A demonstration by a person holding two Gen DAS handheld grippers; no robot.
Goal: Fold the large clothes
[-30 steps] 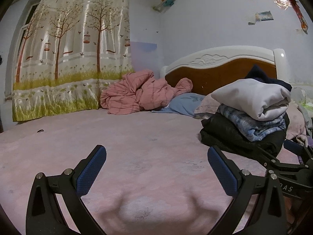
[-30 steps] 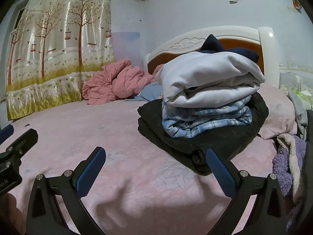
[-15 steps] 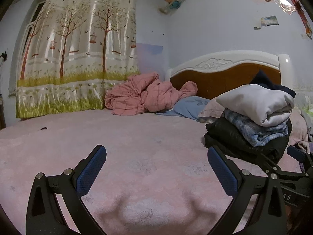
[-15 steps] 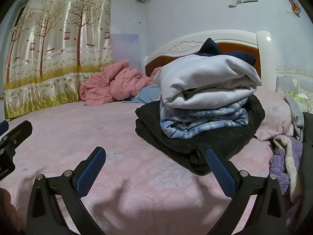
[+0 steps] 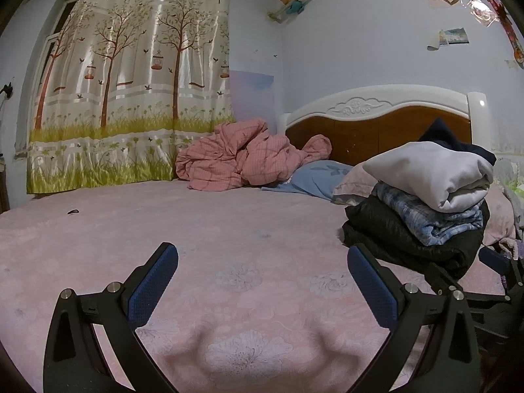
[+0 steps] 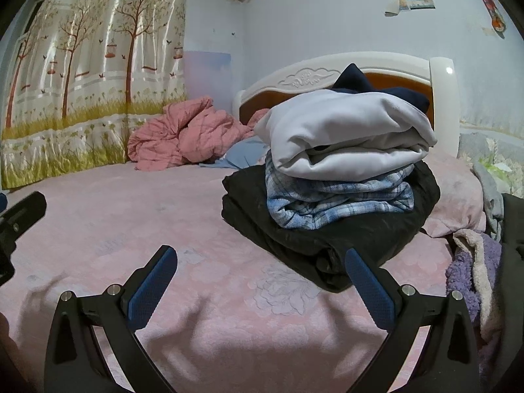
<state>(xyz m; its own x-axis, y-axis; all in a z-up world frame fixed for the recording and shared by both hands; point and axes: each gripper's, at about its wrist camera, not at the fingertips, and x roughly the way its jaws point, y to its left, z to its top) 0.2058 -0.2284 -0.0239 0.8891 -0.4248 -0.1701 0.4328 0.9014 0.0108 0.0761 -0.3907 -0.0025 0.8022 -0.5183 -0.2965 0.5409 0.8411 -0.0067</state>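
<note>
Both tools empty. My left tool [image 5: 262, 281] hangs over the bare pink bed [image 5: 213, 229] with its jaws spread wide, nothing between them. My right tool [image 6: 260, 278] is the same, jaws wide apart, just short of the stack of folded clothes [image 6: 330, 177].

Stack sits on the bed toward the headboard [image 6: 442, 75]: black garment [image 6: 327, 239] at the bottom, blue plaid shirt [image 6: 327, 199] on it, white garment [image 6: 344, 131] next, something navy [image 6: 353, 82] at the back on top. I judge these done.

Left to do, likely: a loose heap at my right edge, purple fleece [image 6: 465, 275] and grey cloth [image 6: 489, 193], unfolded. Pink quilt [image 5: 242, 157] lies crumpled by the curtain [image 5: 131, 98]; cannot tell if it counts. The open bed in front of me is free for spreading the next piece.
</note>
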